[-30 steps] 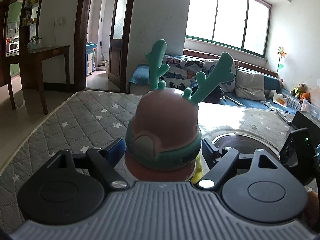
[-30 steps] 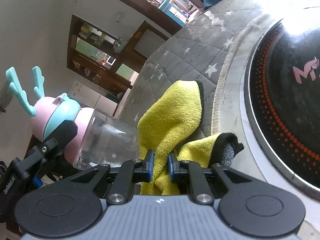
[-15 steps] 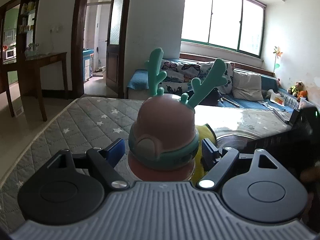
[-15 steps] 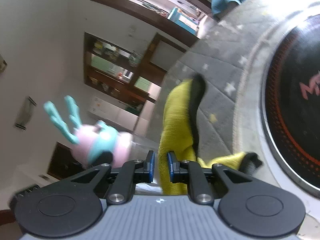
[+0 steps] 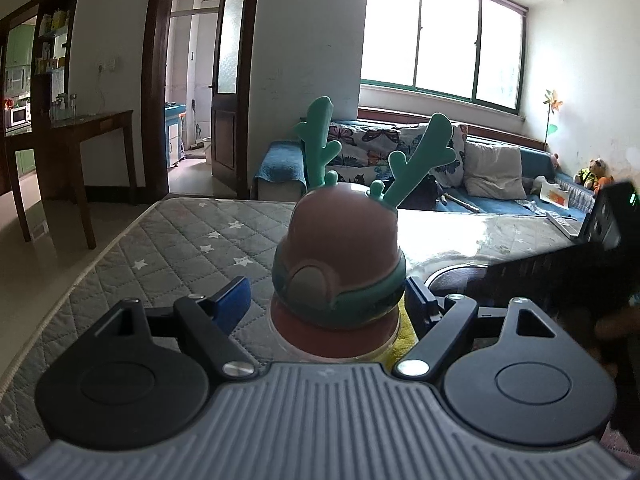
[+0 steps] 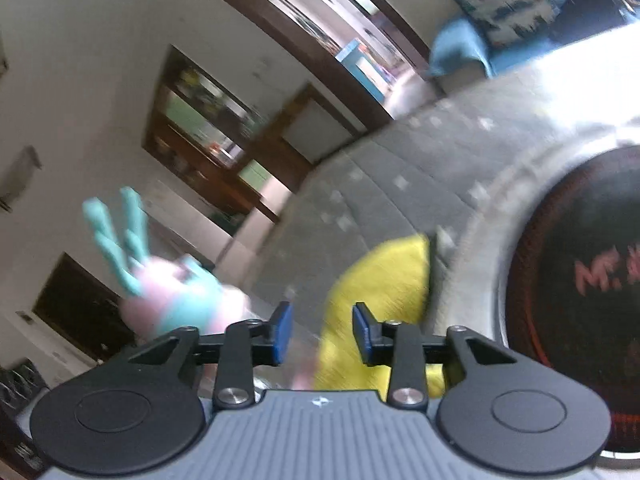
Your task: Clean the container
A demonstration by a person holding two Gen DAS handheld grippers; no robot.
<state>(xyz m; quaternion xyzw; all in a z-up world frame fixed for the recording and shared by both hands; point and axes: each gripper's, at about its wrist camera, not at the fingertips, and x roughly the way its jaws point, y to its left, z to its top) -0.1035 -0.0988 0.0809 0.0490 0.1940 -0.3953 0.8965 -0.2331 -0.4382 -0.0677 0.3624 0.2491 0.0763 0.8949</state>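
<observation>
A clear bottle with a pink and teal cap (image 5: 338,256) bearing teal antlers stands between the fingers of my left gripper (image 5: 326,300); the blue pads sit wide, level with the cap, and whether they grip the bottle body is hidden. The bottle also shows at the left of the blurred right wrist view (image 6: 180,292). My right gripper (image 6: 322,334) is open, with a yellow cloth (image 6: 380,280) lying on the mat just past and beneath its fingers. A sliver of yellow cloth (image 5: 394,350) shows by the bottle in the left view.
A grey quilted star mat (image 5: 180,240) covers the table. A black round induction cooktop (image 6: 576,272) sits at the right. A dark wooden table (image 5: 72,148), a doorway and a blue sofa (image 5: 500,176) lie beyond. The right gripper's dark body (image 5: 580,276) crosses the left view.
My right gripper has opened and let go of the yellow cloth, which has dropped onto the mat. The right view has swung and blurred. The left gripper still has the bottle between its fingers.
</observation>
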